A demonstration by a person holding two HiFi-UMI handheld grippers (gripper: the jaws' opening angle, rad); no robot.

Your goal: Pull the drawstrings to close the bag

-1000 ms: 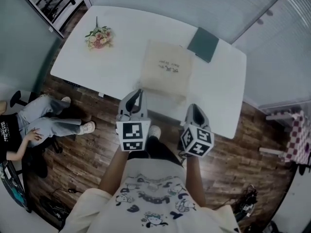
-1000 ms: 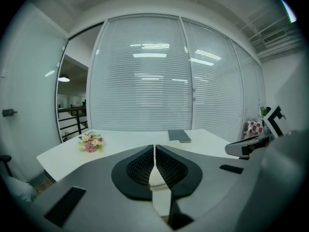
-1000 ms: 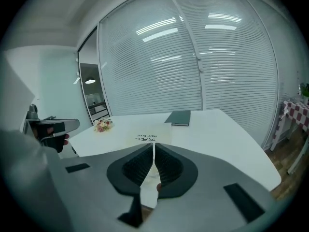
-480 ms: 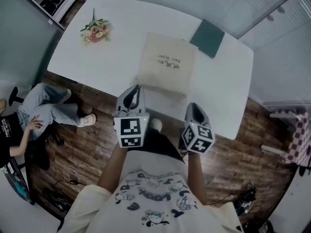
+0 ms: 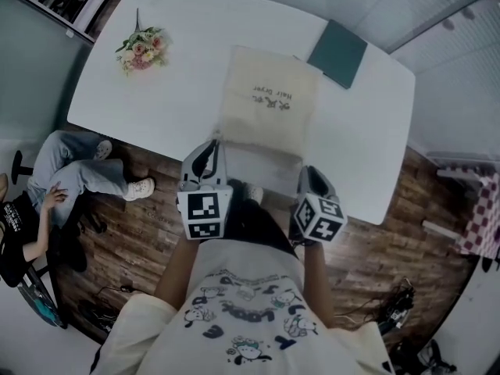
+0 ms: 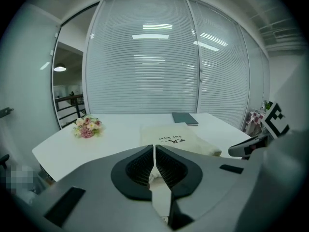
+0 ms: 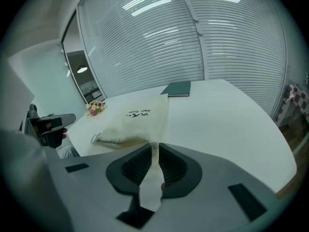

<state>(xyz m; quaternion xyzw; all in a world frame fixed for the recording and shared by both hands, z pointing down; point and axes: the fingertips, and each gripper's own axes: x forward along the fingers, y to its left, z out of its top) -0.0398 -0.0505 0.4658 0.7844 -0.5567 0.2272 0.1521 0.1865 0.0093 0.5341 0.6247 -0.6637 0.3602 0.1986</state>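
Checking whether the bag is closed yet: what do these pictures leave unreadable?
- Mouth of the bag: left gripper view, covered by the left gripper; head view, too small.
- How the drawstring reaches the bag: left gripper view, hidden behind the fingers.
- Seated person: head view, cut by left edge.

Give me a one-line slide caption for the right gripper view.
Right gripper, jaws opening, with a drawstring between them, leading to the cream bag on the white table.
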